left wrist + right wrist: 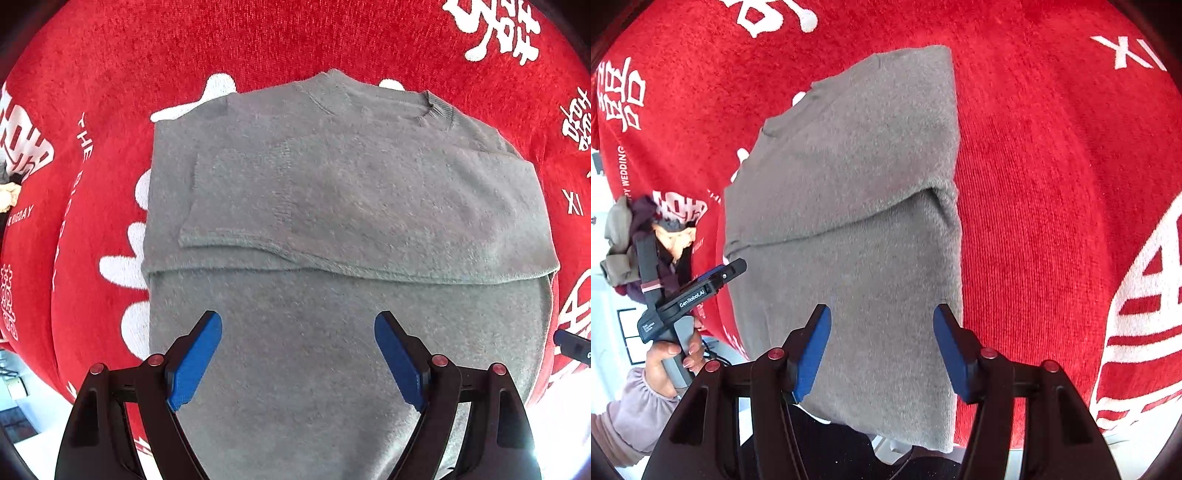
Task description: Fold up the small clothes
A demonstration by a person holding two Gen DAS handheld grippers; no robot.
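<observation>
A grey knit sweater [332,192] lies on the red cloth, its sides folded in across the body, neckline at the far end. Its lower part hangs over the near table edge. My left gripper [297,332] is open and empty, just above the sweater's lower part. In the right wrist view the sweater [849,206] runs away from me as a long grey strip. My right gripper [882,325] is open and empty over its near end. The left gripper [720,275] shows at the sweater's left edge, held by a hand.
A red cloth with white lettering [110,92] covers the table [1052,184]. A pile of other small clothes [631,240] sits at the far left. The table's near edge runs under both grippers. The tip of the right gripper [570,345] shows at the right edge.
</observation>
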